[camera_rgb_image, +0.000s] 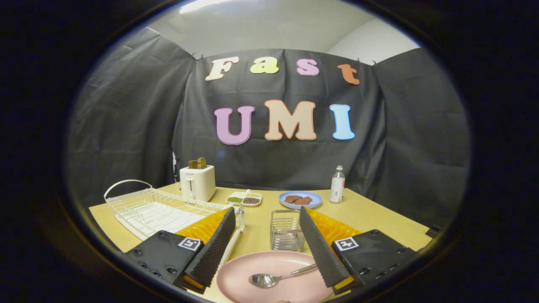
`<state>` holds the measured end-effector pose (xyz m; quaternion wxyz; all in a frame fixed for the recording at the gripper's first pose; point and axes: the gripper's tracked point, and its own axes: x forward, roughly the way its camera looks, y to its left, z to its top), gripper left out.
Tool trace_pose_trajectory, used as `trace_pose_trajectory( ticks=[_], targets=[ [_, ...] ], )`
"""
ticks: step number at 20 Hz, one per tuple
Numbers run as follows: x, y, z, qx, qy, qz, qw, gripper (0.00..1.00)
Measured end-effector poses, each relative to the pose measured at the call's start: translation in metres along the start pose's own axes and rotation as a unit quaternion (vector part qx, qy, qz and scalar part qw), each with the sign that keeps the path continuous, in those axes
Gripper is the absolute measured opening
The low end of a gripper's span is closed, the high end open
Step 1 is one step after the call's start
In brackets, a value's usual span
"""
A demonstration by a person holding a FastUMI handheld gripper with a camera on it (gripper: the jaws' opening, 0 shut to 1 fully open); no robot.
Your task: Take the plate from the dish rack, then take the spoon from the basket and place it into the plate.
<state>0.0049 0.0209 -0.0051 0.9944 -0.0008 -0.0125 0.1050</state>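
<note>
The gripper (pixel 269 248) hangs over the near end of a light wooden table (pixel 379 219), its two fingers spread wide with nothing between the pads. Below and between them sits a round pale pink plate (pixel 273 277). A shiny metal spoon (pixel 278 277) lies in that plate, bowl toward the left finger (pixel 214 248), its handle running up toward the right finger (pixel 322 248) and passing just under its tip; whether it touches the finger cannot be told.

Just ahead of the fingers, a little toward the right one, stands a small square wire basket (pixel 287 229). To the left, beyond the left finger, a white wire dish rack (pixel 156 208) with a looped handle rests on its white tray, no dishes in it. Behind the rack stands a white toaster (pixel 197 182) with brown slices poking out of the top.

Farther back along the table are a small white divided dish (pixel 244 198) holding green and dark portions, a round blue plate (pixel 300 199) with reddish-brown pieces on it, and a clear plastic bottle (pixel 337 184) standing upright beside that plate.
</note>
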Motion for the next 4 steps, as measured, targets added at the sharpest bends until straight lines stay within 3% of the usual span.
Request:
trace_pose_trajectory(
  ticks=[4],
  targets=[
    [-0.0003,0.0008,-0.0013,-0.001,0.001,-0.001,1.0,0.98]
  ],
)
